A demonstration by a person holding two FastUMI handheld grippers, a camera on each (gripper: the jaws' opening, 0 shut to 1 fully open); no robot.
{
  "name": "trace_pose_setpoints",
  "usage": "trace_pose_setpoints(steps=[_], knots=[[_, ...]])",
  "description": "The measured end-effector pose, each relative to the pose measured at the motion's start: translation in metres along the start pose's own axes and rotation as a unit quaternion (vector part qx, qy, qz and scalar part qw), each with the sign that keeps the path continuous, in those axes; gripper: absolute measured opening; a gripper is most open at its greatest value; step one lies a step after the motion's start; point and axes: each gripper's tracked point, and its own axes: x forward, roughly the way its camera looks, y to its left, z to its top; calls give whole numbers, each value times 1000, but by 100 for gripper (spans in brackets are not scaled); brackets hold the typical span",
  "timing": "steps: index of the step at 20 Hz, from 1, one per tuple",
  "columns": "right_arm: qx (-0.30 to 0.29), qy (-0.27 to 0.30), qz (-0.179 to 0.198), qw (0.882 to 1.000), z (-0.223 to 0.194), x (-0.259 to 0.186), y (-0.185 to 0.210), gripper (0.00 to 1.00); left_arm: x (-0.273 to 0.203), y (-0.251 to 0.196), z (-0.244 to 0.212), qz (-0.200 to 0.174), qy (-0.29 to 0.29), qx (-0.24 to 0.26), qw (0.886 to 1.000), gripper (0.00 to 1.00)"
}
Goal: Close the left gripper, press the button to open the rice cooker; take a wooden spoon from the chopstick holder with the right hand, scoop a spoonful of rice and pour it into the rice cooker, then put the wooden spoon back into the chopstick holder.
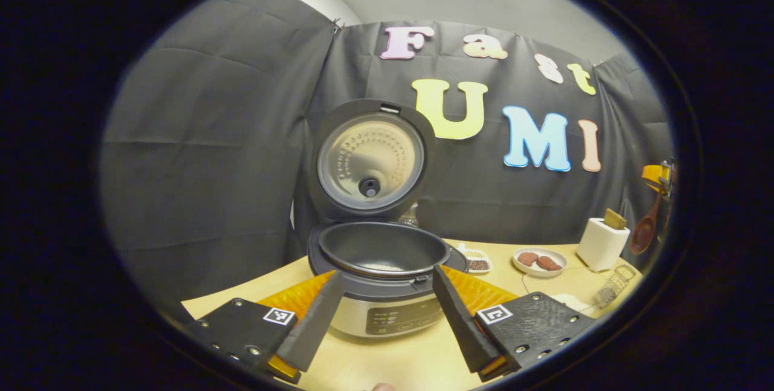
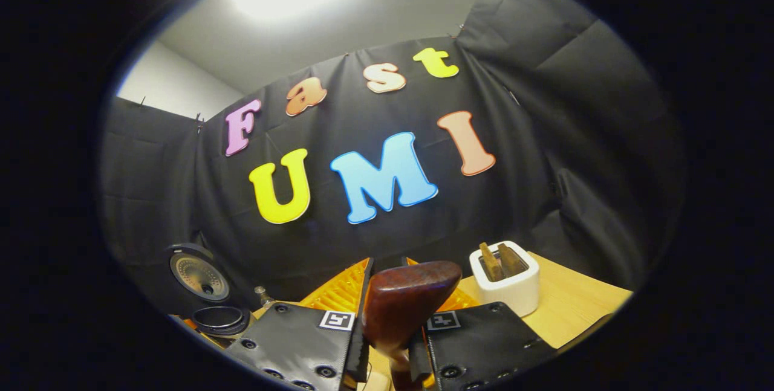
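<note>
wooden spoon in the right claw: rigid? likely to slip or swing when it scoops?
Probably rigid: the wooden spoon looks like thick solid wood. Its bowl is glossy, so it may be somewhat slick. The right claw grips low on the handle with the bowl well above, so it could pivot under load.

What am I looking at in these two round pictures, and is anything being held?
Each picture comes from a camera riding on a hand-held two-finger gripper. In the left gripper view, the left gripper is open before the silver rice cooker, whose round lid stands raised. On the pale wooden table sit a white chopstick holder and a small white plate. In the right gripper view, the right gripper grips a dark wooden spoon, bowl upward.
</note>
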Motion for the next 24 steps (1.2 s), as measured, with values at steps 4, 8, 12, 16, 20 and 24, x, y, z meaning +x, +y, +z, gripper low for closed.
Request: trace_pose_setpoints(steps=[4, 8, 12, 16, 20, 24], knots=[[12, 26, -29, 999, -19, 0, -39, 24, -7, 6, 3, 10, -12, -33, 999, 93], [28, 56, -50, 997, -46, 3, -66, 25, -16, 27, 8, 40, -26, -28, 998, 92], [39, 99, -67, 992, -78, 11, -79, 25, -23, 36, 11, 54, -29, -42, 997, 92], [39, 156, -79, 984, -119, 12, -86, 26, -28, 42, 26, 62, -44, -27, 997, 92], [44, 177, -94, 979, -134, 14, -95, 27, -33, 49, 53, 75, -67, -7, 995, 93], [57, 180, -97, 977, -138, 11, -96, 25, -27, 46, 80, 60, -81, -10, 995, 92]])
